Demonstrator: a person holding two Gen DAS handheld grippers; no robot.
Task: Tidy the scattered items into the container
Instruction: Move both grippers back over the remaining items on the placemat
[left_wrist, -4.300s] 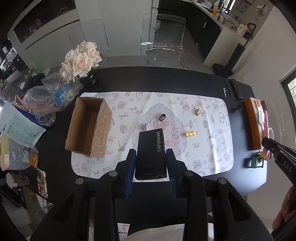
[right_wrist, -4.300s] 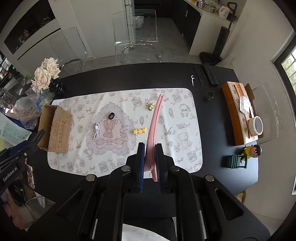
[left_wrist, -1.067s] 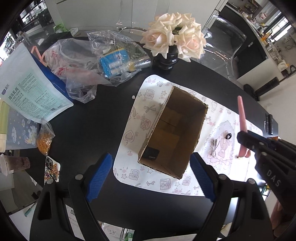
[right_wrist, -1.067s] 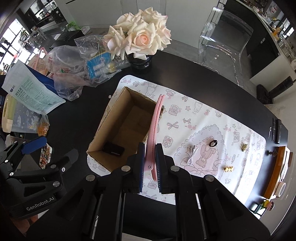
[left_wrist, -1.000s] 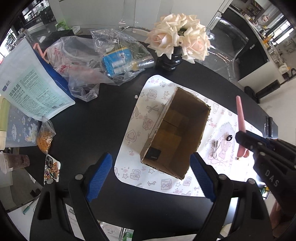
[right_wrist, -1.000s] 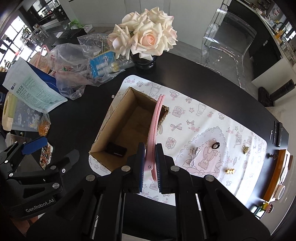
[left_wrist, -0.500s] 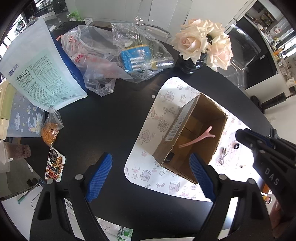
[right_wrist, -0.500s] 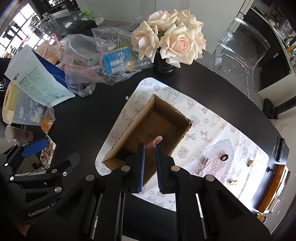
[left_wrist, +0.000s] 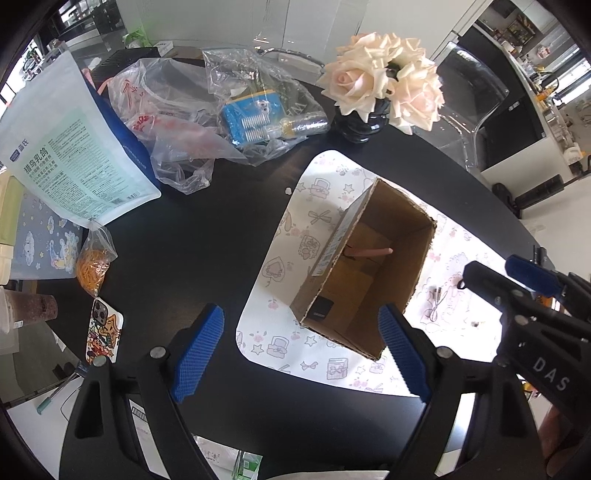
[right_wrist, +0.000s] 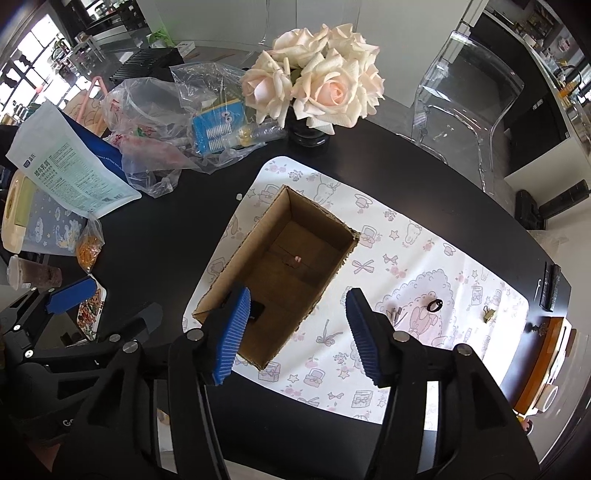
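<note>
Cardboard box (right_wrist: 280, 273), brown, open-topped and oblong, stands on the white cartoon-printed mat (right_wrist: 406, 258), directly beneath the right tongs (right_wrist: 295, 332) and just ahead and to the right of the left tongs (left_wrist: 299, 347). Inside it, a pink curved plastic hairband (left_wrist: 369, 252) leans against the near wall, and a small black flat device (left_wrist: 322, 307) lies in the bottom corner nearest the left tongs.

The drop-off step looks to be finishing: the right tongs' blue ribbed jaws are opening above the box with nothing between them, the hairband lying below. The left tongs stand wide open and empty, off to the box's left side.

To my eye several small pieces are left on the mat beyond the box, to the right of the right tongs: a black ring-shaped hair tie (right_wrist: 434, 306), a small metal connector with a thin white cable (right_wrist: 392, 314), and a little gold clip (right_wrist: 488, 314) further out toward the table edge. The next move likely calls for swinging one pair of tongs out over these, coming down nearly vertical, and pinching precisely, since each piece is thin and lies flat on the mat.

The box walls look light, so a careless nudge could shift it.
</note>
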